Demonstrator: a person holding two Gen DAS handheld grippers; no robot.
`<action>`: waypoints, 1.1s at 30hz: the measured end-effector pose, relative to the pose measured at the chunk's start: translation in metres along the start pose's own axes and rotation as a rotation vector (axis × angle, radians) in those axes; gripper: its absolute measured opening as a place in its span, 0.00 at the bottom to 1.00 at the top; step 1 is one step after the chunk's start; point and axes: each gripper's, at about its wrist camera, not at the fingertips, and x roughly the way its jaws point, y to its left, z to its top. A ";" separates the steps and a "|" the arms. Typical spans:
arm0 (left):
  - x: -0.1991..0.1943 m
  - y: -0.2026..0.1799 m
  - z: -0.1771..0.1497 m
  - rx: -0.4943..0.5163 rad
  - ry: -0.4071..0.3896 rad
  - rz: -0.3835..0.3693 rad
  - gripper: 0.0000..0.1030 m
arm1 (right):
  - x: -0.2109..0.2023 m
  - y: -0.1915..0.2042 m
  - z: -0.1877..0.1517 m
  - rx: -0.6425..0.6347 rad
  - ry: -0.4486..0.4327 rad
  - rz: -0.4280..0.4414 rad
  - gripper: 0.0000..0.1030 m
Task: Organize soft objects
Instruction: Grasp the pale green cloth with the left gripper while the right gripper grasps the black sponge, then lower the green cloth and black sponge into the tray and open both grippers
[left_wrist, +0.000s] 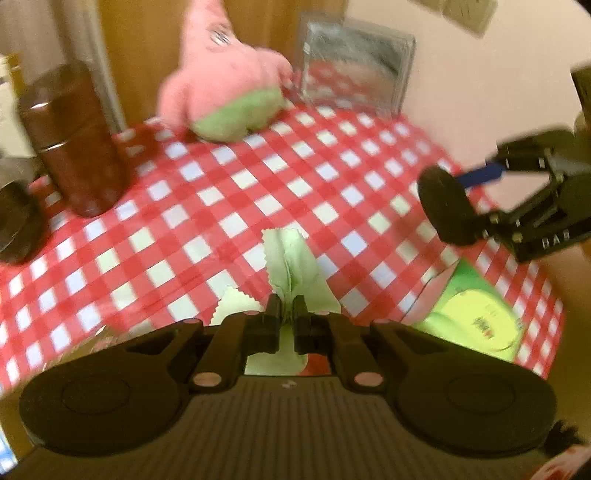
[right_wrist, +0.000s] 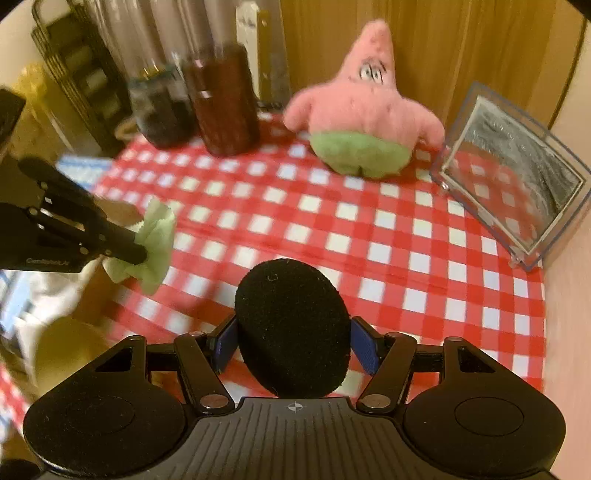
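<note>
Pinching a pale green cloth (left_wrist: 291, 273), your left hand-held gripper (left_wrist: 284, 314) has its jaws clamped tight on the fabric, clear above the checkered surface (left_wrist: 236, 192). Your right hand-held gripper (right_wrist: 293, 345) grips a black foam pad (right_wrist: 291, 328) between blue fingers (right_wrist: 365, 350). Only the left view shows a green box (left_wrist: 476, 317) past the surface's edge. Farther back sit a brown jar (right_wrist: 221, 99), a dark jar (right_wrist: 162, 107), the pink star plush (right_wrist: 362, 110) and a clear box (right_wrist: 517, 177) on its side, apparently empty.
</note>
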 end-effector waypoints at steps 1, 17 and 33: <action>-0.012 0.000 -0.004 -0.018 -0.019 0.013 0.05 | -0.009 0.007 -0.001 0.005 -0.012 0.013 0.62; -0.169 -0.023 -0.126 -0.264 -0.233 0.128 0.05 | -0.069 0.160 -0.060 -0.048 -0.080 0.187 0.62; -0.209 -0.009 -0.247 -0.393 -0.211 0.250 0.05 | -0.039 0.252 -0.091 -0.095 -0.032 0.259 0.62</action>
